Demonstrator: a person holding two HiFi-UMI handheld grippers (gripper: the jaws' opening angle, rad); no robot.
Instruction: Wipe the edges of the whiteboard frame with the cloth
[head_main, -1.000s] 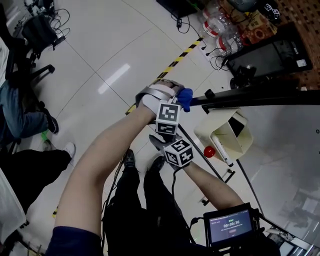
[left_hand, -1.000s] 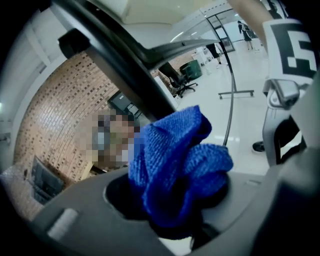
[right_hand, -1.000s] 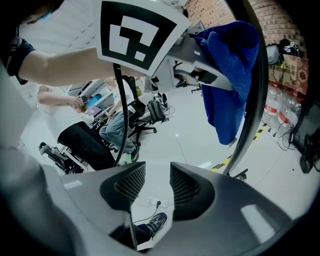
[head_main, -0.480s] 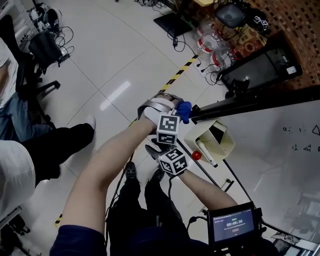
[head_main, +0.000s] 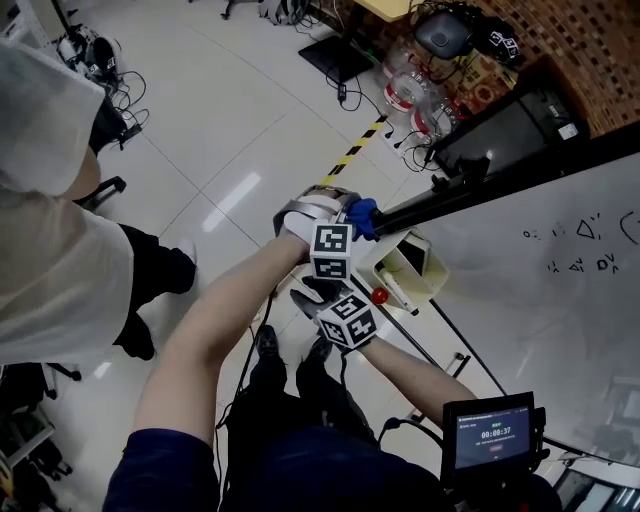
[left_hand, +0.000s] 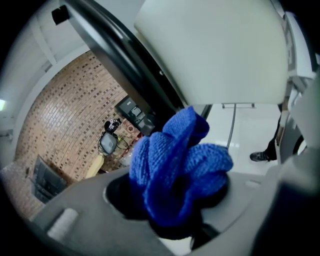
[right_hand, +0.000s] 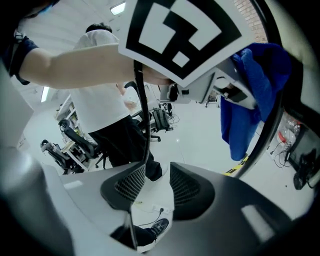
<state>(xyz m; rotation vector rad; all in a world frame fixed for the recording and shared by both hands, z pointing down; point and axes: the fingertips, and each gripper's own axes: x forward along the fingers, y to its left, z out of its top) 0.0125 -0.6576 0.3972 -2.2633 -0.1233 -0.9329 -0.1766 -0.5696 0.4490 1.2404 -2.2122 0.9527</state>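
Cloth (left_hand: 180, 165), clamped tight in the left claw (left_hand: 170, 215) against the frame's (head_main: 480, 187) 9 o'clock end, could slip off that narrow edge if pressure drops, or the empty right claw (right_hand: 152, 187), jaws apart, could snag it.

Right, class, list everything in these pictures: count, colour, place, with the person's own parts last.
cloth: one, blue, at the frame's end
whiteboard: one, white, head view's right
frame: one, black, along the whiteboard's edge
tray: one, cream, under the frame
knob: one, red, beside the tray
floor tape: one strip, yellow and black, upper floor
bystander: one, white top, far left
timer screen: one, black, bottom right
left gripper: one, grey, shut on the cloth
right gripper: one, dark jaws, open and empty
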